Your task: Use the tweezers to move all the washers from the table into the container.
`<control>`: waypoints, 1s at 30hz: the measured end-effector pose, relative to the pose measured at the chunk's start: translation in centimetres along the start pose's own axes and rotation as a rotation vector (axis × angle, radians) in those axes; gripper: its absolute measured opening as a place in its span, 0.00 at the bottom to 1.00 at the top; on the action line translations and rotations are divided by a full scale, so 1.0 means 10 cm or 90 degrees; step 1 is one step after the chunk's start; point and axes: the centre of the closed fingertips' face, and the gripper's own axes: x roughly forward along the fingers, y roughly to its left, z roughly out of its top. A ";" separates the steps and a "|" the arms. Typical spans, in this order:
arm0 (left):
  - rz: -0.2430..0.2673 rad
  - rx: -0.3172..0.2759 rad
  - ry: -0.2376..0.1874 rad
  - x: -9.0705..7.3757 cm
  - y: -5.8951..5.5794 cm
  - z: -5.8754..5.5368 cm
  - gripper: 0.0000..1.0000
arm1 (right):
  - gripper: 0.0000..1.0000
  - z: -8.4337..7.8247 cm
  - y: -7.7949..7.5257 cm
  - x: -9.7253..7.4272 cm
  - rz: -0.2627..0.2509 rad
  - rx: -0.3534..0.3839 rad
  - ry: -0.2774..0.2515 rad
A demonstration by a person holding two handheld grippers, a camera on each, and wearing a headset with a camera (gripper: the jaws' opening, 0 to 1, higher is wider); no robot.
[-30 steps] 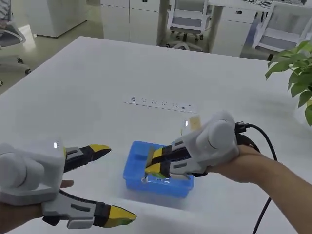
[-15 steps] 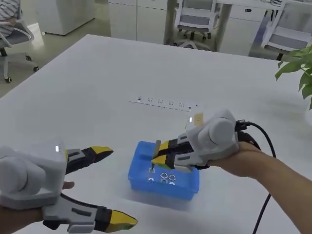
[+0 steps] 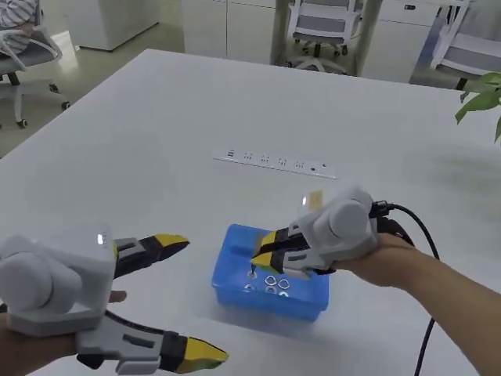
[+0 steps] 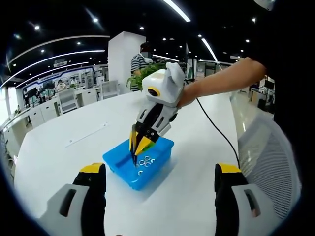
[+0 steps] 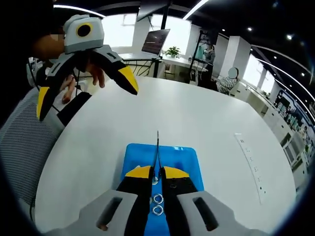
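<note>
- Clamping the tweezers (image 5: 157,147), the right gripper (image 3: 261,252) has its yellow-tipped jaws pressed together on the tool's shaft.
- It hangs over the blue container (image 3: 266,307), angled down, so the tweezer tips point into the tray's left part.
- Several metal washers (image 3: 275,283) lie on the container floor, just beside the tips; whether the tips pinch one I cannot tell.
- The left gripper (image 3: 193,299) hovers to the left of the container, apart from it, jaws spread wide with nothing between them.
- The container sits on a white table (image 3: 156,141), nearer the person than a flush power strip (image 3: 274,164) set in the tabletop.
- A black cable (image 3: 427,235) trails from the right gripper across the person's forearm.
- Leaves of a green plant (image 3: 481,98) show at the table's far right edge.
</note>
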 end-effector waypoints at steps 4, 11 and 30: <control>-0.002 0.002 0.003 0.02 0.02 -0.01 0.95 | 0.08 -0.05 -0.01 0.04 -0.001 0.005 0.003; 0.001 0.017 0.011 0.11 0.12 0.01 0.80 | 0.08 -0.12 0.00 0.08 0.000 0.005 0.010; -0.051 0.107 0.048 0.60 0.53 0.11 0.28 | 0.09 -0.14 -0.01 0.08 0.006 -0.009 0.010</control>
